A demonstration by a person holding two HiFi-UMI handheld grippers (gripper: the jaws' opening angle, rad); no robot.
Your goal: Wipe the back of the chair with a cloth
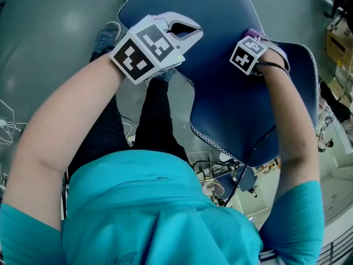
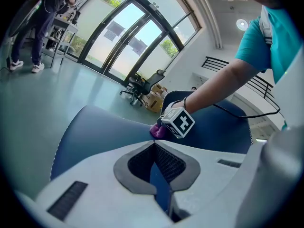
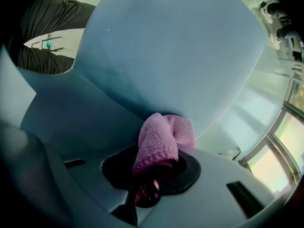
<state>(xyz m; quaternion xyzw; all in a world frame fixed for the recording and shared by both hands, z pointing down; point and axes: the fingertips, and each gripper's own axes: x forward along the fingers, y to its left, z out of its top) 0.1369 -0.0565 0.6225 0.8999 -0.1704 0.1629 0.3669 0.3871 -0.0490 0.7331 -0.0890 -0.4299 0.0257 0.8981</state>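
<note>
While the right gripper (image 3: 151, 186) clamps the one pink cloth (image 3: 164, 139) against the single blue chair back (image 1: 231, 101) — upper right in the head view — the left gripper (image 2: 154, 148) pinches its edge, upper left.

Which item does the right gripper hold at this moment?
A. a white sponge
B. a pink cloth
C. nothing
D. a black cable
B: in the right gripper view the right gripper has its jaws shut on a pink cloth, whose free end lies against the chair back.
</note>
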